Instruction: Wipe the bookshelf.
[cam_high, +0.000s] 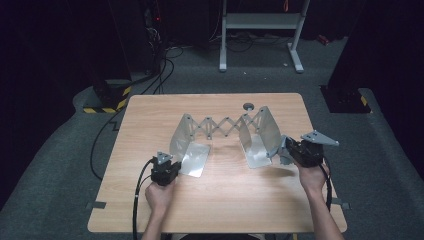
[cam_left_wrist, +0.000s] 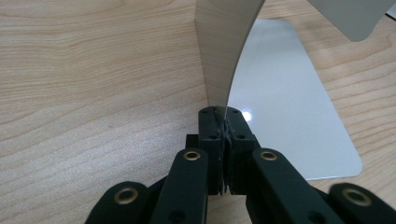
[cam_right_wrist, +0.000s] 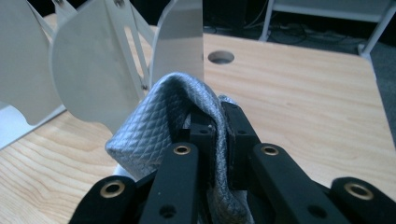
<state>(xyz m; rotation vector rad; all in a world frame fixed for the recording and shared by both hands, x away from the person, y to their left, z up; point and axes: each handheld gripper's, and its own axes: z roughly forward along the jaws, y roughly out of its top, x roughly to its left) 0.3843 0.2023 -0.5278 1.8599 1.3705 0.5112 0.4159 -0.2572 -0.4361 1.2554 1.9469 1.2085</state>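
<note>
A metal rack (cam_high: 220, 127) of upright plates joined by scissor links stands stretched out across the wooden table (cam_high: 220, 200). My left gripper (cam_high: 171, 157) is shut on the lower edge of the rack's left upright plate (cam_left_wrist: 224, 51), with its flat shiny foot (cam_left_wrist: 280, 93) lying on the table beside the jaws. My right gripper (cam_high: 286, 150) hovers by the rack's right end plate (cam_high: 267, 130), raised off the table. It is shut on a silver, diamond-textured flexible piece (cam_right_wrist: 154, 130) that folds over the jaws. What that piece is I cannot tell.
A round hole with a dark grommet (cam_high: 248, 106) sits near the table's far edge. Beyond the table are a white desk frame (cam_high: 260, 22), floor cables (cam_high: 160, 75) and a yellow-and-black striped base (cam_high: 107, 102). The near half of the table is bare wood.
</note>
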